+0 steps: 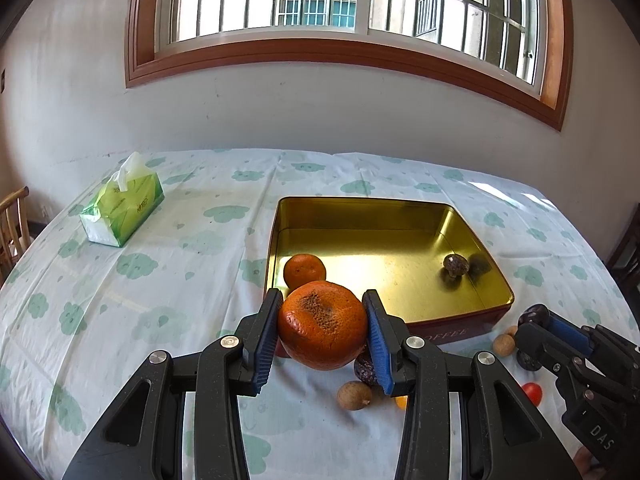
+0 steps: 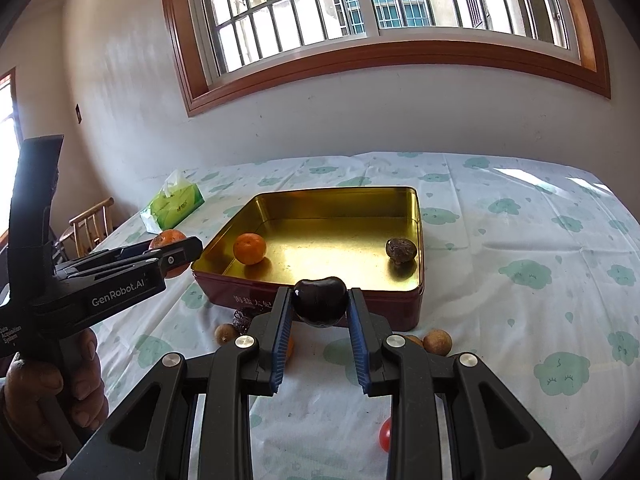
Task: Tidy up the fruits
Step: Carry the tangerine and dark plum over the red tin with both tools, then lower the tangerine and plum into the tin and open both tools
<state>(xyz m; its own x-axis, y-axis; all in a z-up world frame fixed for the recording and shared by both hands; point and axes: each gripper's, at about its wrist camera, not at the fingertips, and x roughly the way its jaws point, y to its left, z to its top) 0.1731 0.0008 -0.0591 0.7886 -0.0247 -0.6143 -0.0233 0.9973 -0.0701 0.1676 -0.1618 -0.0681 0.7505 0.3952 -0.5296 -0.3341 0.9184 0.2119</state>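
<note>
At the table's (image 1: 120,320) left edge, well apart from the work, lies a tissue pack (image 1: 122,210). Toward the near edge the left gripper (image 1: 322,324) pinches a large orange (image 1: 322,325) between its blue pads, held above the cloth just short of the tin's (image 1: 460,318) near left corner. Inside the tin a small orange (image 1: 305,271) sits in the near left corner and a wrinkled dark fruit (image 1: 456,266) by the right wall. Loose on the cloth along the tin's near wall lie a longan (image 1: 354,395), another dark fruit (image 1: 364,368), further longans (image 1: 503,345) and a red tomato (image 1: 533,394). The right gripper (image 2: 319,307) clamps a glossy dark plum (image 2: 319,307) at its fingertips, before the near wall's middle.

Risks, as judged: the orange is round and gripped at its widest line only; a tilt could let it slip onto the fruit beneath. A release near the small orange could knock it along the slick metal floor. The grippers stand close; simultaneous entry invites a collision.
</note>
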